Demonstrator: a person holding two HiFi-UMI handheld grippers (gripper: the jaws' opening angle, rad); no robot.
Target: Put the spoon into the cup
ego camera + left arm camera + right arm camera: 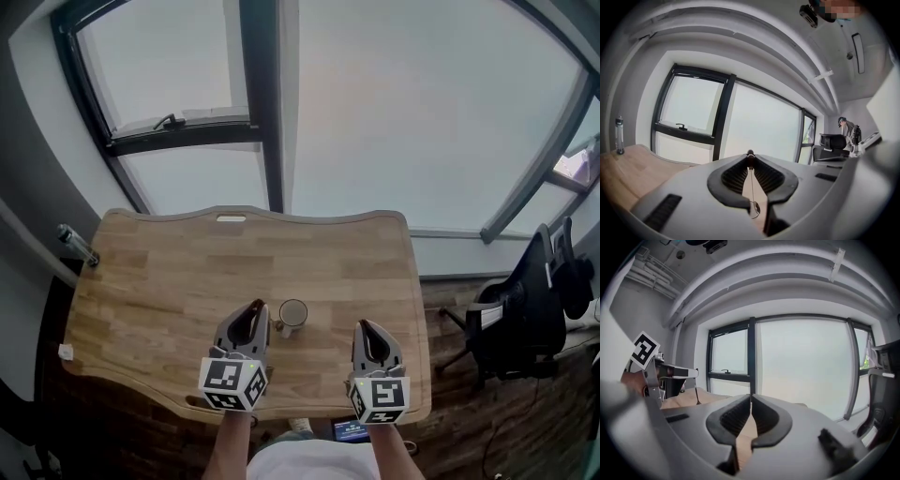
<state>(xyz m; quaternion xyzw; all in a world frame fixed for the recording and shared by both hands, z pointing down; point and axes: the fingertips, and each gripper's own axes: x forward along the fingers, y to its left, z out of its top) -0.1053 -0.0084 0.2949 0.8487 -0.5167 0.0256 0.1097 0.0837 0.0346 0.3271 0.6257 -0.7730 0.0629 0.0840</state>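
Observation:
A small cup [292, 316] with a handle on its left side stands on the wooden table [169, 281], near the front. My left gripper [254, 307] is just left of the cup, its tips close to the handle. In the left gripper view that gripper [750, 155] is shut on the dark end of a thin metal spoon [753, 197], which hangs down with its bowl lowest. My right gripper [365, 327] hovers to the right of the cup. Its jaws [750, 397] meet at the tips with nothing between them. Neither gripper view shows the cup.
A clear bottle [75, 246] stands at the table's left edge. A black office chair [525, 309] is off to the right of the table. Large windows [394, 112] lie beyond the far edge. A cable slot [231, 219] is cut near the back.

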